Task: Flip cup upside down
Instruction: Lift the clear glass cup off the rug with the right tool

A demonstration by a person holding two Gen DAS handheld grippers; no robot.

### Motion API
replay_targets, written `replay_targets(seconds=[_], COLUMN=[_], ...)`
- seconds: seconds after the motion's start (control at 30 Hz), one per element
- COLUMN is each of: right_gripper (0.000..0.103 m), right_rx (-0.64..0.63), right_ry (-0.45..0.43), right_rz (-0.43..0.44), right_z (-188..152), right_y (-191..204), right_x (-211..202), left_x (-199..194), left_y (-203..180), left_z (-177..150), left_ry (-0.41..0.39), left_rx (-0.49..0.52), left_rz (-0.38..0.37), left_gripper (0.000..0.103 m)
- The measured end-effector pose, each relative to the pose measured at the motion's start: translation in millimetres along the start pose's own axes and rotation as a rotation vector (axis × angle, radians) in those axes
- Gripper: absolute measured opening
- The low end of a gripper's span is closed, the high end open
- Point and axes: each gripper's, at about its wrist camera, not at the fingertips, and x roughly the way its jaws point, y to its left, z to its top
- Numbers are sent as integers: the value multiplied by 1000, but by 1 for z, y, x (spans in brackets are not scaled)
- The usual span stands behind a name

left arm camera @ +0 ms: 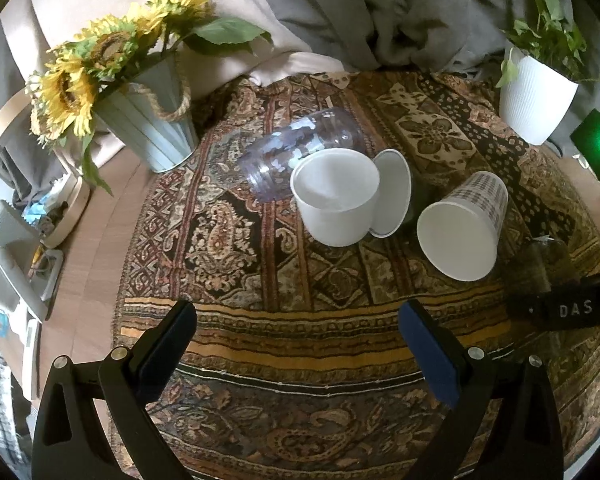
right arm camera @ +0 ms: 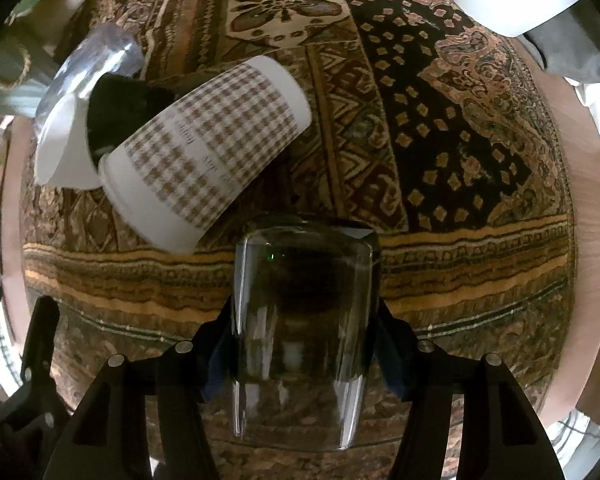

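Close under the right wrist camera, the right gripper (right arm camera: 304,344) is clamping a clear glass (right arm camera: 302,332) between its two fingers, one pad pressing on each side of the glass wall. The glass is sitting over the patterned cloth (right arm camera: 440,152), its closed end pointing away from the camera; whether it is touching the cloth cannot be told. In the left wrist view, the left gripper (left arm camera: 298,334) is hanging above the cloth with its jaws standing wide apart and nothing between them. Just beyond the held glass, a checked paper cup (right arm camera: 204,148) is lying on its side, its mouth facing toward the left gripper. Past it, a plain white cup (left arm camera: 336,196) is also lying tipped, touching a dark cup with a white inside (left arm camera: 394,194) beside it. Behind those, a clear plastic jar (left arm camera: 300,148) is lying on its side. Farther back, a pale bucket of sunflowers (left arm camera: 152,120) is standing at the left, and a white ribbed plant pot (left arm camera: 534,98) is standing at the right edge of the cloth, before rumpled grey fabric (left arm camera: 380,8).
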Motion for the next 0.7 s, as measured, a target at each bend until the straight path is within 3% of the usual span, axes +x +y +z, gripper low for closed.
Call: replay_targets(seconds=[0.43, 0.53, 0.7], right_gripper=[60, 60, 60], right_rx=[-32, -39, -54], right_ry=[-88, -101, -91], right_rz=[42, 57, 84], right_z=[-32, -51, -54], right_y=[70, 81, 99], right_x=[-41, -33, -6], left_x=[-17, -18, -18], left_y=[61, 78, 102], left_z=[-26, -35, -50], left_ry=[-16, -6, 10], left_rx=[-57, -71, -98], left_rz=[37, 60, 100], left_gripper=[103, 103, 103])
